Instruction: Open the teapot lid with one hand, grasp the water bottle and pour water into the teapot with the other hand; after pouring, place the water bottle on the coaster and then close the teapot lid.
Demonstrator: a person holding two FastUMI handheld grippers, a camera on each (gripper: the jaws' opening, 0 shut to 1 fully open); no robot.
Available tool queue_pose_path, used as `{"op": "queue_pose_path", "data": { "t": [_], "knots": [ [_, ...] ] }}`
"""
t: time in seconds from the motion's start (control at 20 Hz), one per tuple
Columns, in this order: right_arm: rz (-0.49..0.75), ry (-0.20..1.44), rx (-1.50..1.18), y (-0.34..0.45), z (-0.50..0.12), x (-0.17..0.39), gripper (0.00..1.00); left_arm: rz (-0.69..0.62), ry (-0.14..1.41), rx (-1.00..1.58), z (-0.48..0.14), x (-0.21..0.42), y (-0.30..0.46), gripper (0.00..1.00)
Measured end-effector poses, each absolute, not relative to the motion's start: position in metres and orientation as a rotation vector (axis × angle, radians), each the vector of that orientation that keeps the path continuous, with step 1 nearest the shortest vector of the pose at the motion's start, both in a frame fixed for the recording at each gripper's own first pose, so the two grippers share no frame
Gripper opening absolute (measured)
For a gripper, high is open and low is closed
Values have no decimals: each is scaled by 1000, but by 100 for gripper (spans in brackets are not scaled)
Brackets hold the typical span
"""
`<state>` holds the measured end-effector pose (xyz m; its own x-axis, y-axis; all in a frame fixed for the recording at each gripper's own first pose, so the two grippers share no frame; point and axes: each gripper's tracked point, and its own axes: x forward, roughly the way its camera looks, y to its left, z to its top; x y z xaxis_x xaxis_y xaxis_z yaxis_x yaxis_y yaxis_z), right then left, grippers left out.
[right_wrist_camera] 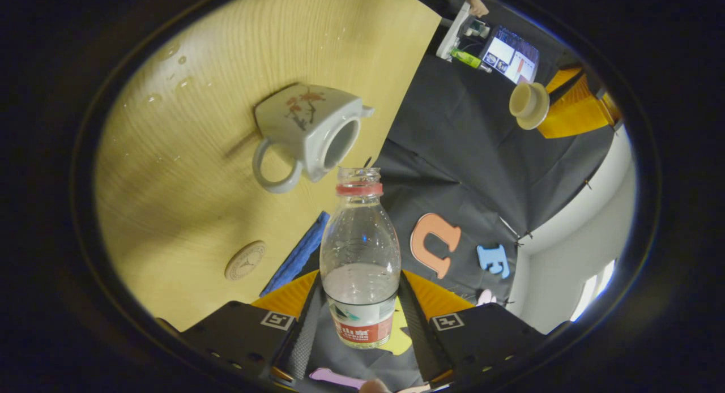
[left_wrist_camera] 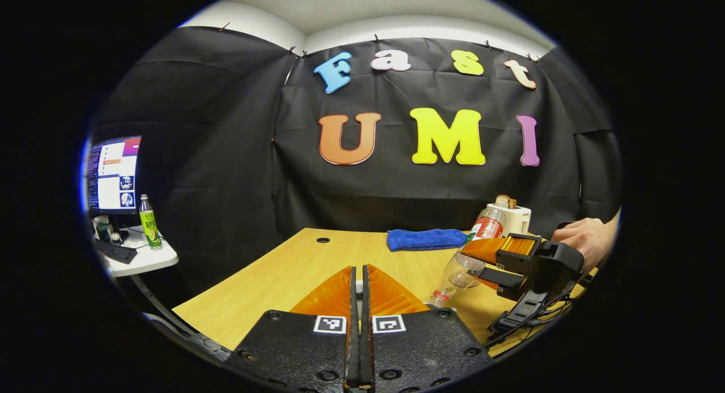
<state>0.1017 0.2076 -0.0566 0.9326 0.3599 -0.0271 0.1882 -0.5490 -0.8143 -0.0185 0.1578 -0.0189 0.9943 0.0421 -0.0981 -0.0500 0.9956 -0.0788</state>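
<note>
Black cloth walls the booth behind a wooden table point(left_wrist_camera: 294, 268); a side desk at far left carries a monitor point(left_wrist_camera: 113, 175), a keyboard and a green bottle point(left_wrist_camera: 149, 222).

On the table, in the left gripper view: a blue cloth point(left_wrist_camera: 425, 238) near the back edge, a white toaster point(left_wrist_camera: 512, 216) behind it at right.

In the right gripper view: the teapot point(right_wrist_camera: 308, 133) stands open-mouthed on the wood, white with a floral print, handle toward the camera. Water drops lie on the wood beyond it. A round coaster point(right_wrist_camera: 245, 260) lies bare on the table, well apart from the teapot, with the blue cloth's edge just beside it.

The right gripper point(right_wrist_camera: 361, 308) is clamped on the water bottle point(right_wrist_camera: 359, 257), 1 finger on each side of its labelled lower half. The bottle is tilted mouth-down, cap off, neck near the teapot's opening, and some water sits in it.

The left gripper point(left_wrist_camera: 357, 294) has its 2 fingers pressed nearly together; seen from the right gripper view, it holds the teapot lid point(right_wrist_camera: 528, 105) up against the cloth wall.

A hand point(left_wrist_camera: 586, 240) grips the right gripper's body.
</note>
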Motion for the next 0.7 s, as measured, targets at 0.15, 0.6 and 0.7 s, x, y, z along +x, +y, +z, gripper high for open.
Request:
{"op": "queue_pose_path", "data": {
  "t": [0.15,0.6,0.7],
  "knots": [
    [231,-407,-2173,214,-49,99,73,48,95,-80,-20,-20,159,3],
    [221,-428,-2184,218,-47,98,73,52,86,-85,-16,-21,161,3],
    [221,-425,-2183,218,-46,98,73,53,85,-85,-16,-22,162,3]
  ]
}}
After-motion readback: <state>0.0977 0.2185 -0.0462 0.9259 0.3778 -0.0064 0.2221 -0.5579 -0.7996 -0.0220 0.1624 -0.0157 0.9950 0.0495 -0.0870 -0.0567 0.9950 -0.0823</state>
